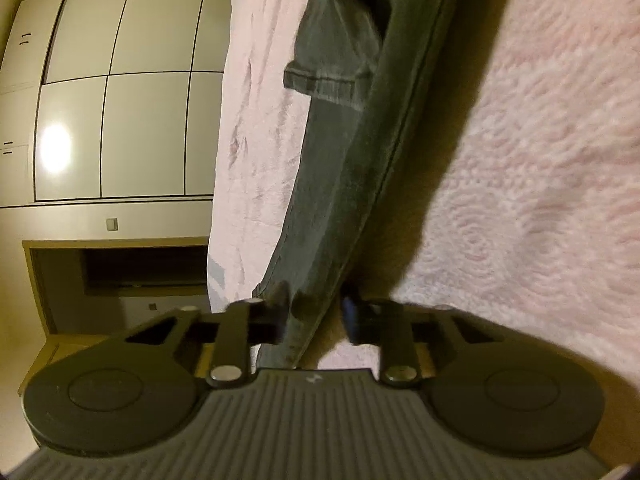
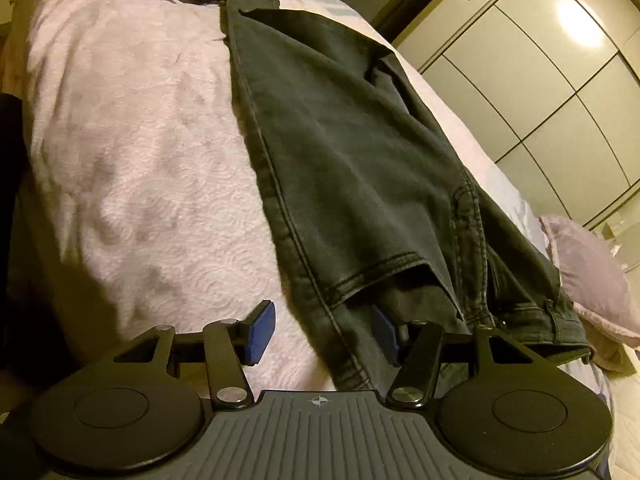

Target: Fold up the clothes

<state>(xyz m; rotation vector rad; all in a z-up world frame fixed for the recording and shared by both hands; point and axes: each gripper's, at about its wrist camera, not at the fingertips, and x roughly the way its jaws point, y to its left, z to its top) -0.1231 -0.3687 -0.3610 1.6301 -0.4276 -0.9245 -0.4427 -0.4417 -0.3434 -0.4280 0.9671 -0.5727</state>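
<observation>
Dark washed-denim jeans (image 2: 352,152) with stitched seams stretch over the fuzzy pink bedspread (image 2: 132,152), pinched by left hand-held gripper (image 1: 314,316) at the hem, right hand-held gripper (image 2: 324,332) spread wide around the waist.

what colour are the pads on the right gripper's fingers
Blue, on black fingers. The right wrist view shows them best, either side of the dark grey jeans.

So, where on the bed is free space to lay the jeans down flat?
The pink blanket is bare left of the jeans, between their long seam and the bed's edge. It is crowded right of them: a pillow lies by the waistband.
</observation>
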